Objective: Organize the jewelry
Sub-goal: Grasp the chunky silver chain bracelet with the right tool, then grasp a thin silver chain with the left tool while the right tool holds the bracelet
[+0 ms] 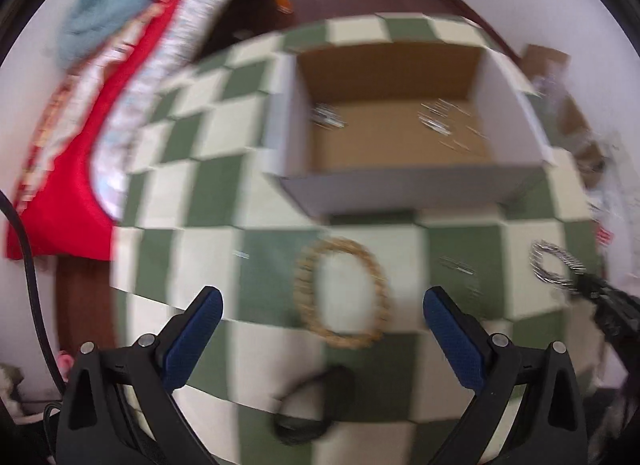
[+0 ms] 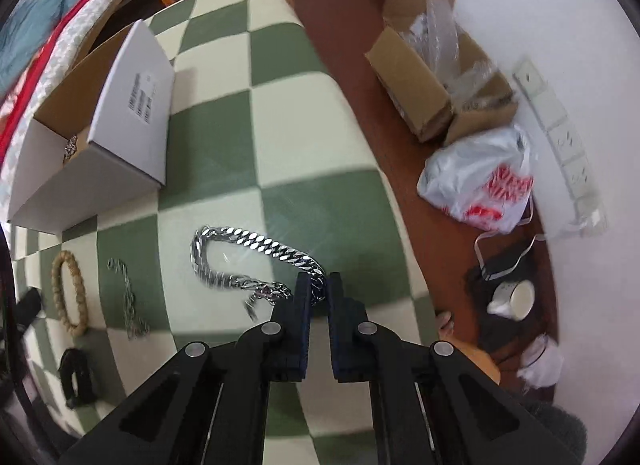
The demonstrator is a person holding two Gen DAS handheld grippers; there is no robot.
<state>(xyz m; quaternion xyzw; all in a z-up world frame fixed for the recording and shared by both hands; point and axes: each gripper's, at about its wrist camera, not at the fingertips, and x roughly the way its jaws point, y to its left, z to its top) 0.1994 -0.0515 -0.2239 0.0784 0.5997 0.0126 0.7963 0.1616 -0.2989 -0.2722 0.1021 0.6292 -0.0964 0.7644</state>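
My right gripper (image 2: 319, 280) is shut on one end of a thick silver chain (image 2: 240, 243); the rest of it lies looped on the green-and-cream checked cloth (image 2: 288, 113). That chain (image 1: 554, 265) shows at the far right of the left wrist view, with the right gripper's tip (image 1: 600, 291) on it. My left gripper (image 1: 322, 301) hangs open above a beige beaded bracelet (image 1: 340, 293), not touching it. An open cardboard box (image 1: 400, 191) stands behind, with silver pieces (image 1: 436, 121) on its floor. A thin silver chain (image 2: 130, 301) lies between the beaded bracelet (image 2: 70, 293) and the thick chain.
A black ring-shaped piece (image 1: 312, 405) lies near the cloth's front edge. Red and teal bedding (image 1: 80, 125) is piled at the left. On the brown floor to the right are a cardboard box with plastic wrap (image 2: 436, 77), a white plastic bag (image 2: 480, 185) and a white cup (image 2: 516, 299).
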